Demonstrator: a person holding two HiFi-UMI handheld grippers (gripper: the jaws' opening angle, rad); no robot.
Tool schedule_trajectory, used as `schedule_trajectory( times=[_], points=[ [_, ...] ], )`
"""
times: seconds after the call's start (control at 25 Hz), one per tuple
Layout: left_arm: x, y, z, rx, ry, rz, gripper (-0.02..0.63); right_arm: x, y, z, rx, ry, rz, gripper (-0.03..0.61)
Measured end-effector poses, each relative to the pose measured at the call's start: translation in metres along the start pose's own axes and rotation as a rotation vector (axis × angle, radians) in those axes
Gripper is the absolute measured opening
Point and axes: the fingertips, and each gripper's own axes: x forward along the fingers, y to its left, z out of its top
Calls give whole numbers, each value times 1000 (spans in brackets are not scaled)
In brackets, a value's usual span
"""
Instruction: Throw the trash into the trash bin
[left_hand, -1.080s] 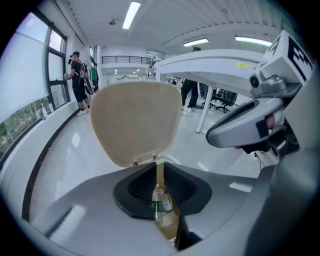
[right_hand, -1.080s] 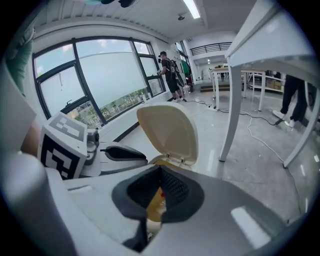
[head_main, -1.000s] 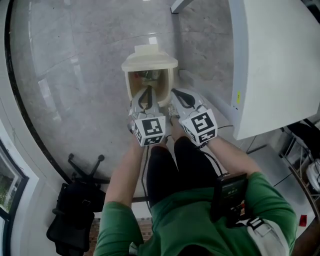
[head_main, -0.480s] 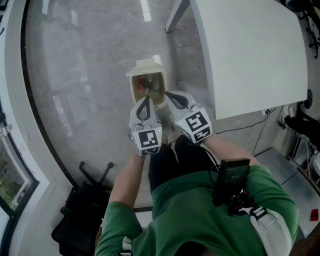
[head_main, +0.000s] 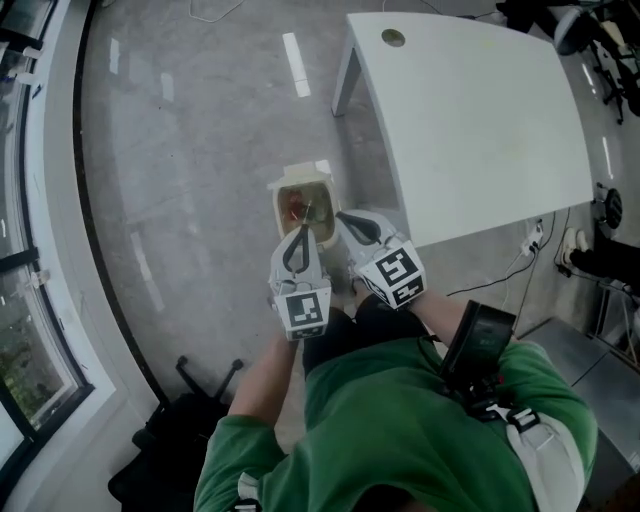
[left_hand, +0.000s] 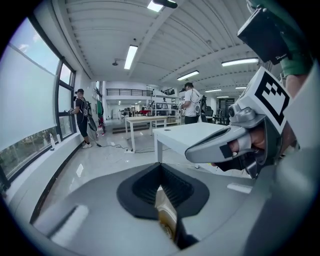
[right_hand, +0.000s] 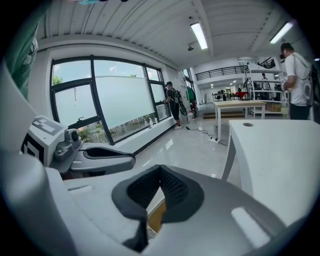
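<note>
Grey floor (head_main: 170, 140) fills most of the head view. It looks hard, smooth and shiny, like stone. A white table (head_main: 480, 120) with a flat top stands on the far right, and a big window (head_main: 25, 330) runs down the left side.

We see the trash bin (head_main: 303, 174) standing upright on the floor, just left of the table. It is a small boxy bin, cream in colour, likely plastic, and its mouth faces up. Something red, the trash (head_main: 292, 209), lies inside it.

Our left gripper (head_main: 303, 230) and right gripper (head_main: 346, 217) hang side by side above the bin. Both point down and away from us, toward it. The left tip is over the open mouth. The right tip is over the bin's right edge. So the bin is below and just ahead of both, and the left one is a bit nearer to the mouth.

Both grippers are clenched and hold nothing. In each gripper view the black ribbed pads (left_hand: 142, 190) meet at the tips, and we only see the cream bin through the little gap under them.

We think the trash is already in, so not much is left to do.
</note>
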Motion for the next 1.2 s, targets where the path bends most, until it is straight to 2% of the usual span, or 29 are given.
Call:
schedule_trajectory(
  times=[0.36, 0.56, 0.76, 0.96, 1.2],
  points=[
    [-44, 8, 68, -24, -122, 20, 2, -39, 18, 56, -31, -103, -21, 3],
    [-68, 13, 96, -11, -196, 27, 2, -59, 30, 84, -57, -169, -30, 3],
    [-83, 12, 121, 38, -248, 3, 2, -78, 38, 111, -92, -242, -53, 3],
    [-100, 10, 139, 55, -301, -3, 2, -96, 43, 120, -102, -273, -75, 3],
    [-113, 7, 137, 73, -301, -18, 2, -113, 51, 121, -109, -300, -102, 3]
  ],
)
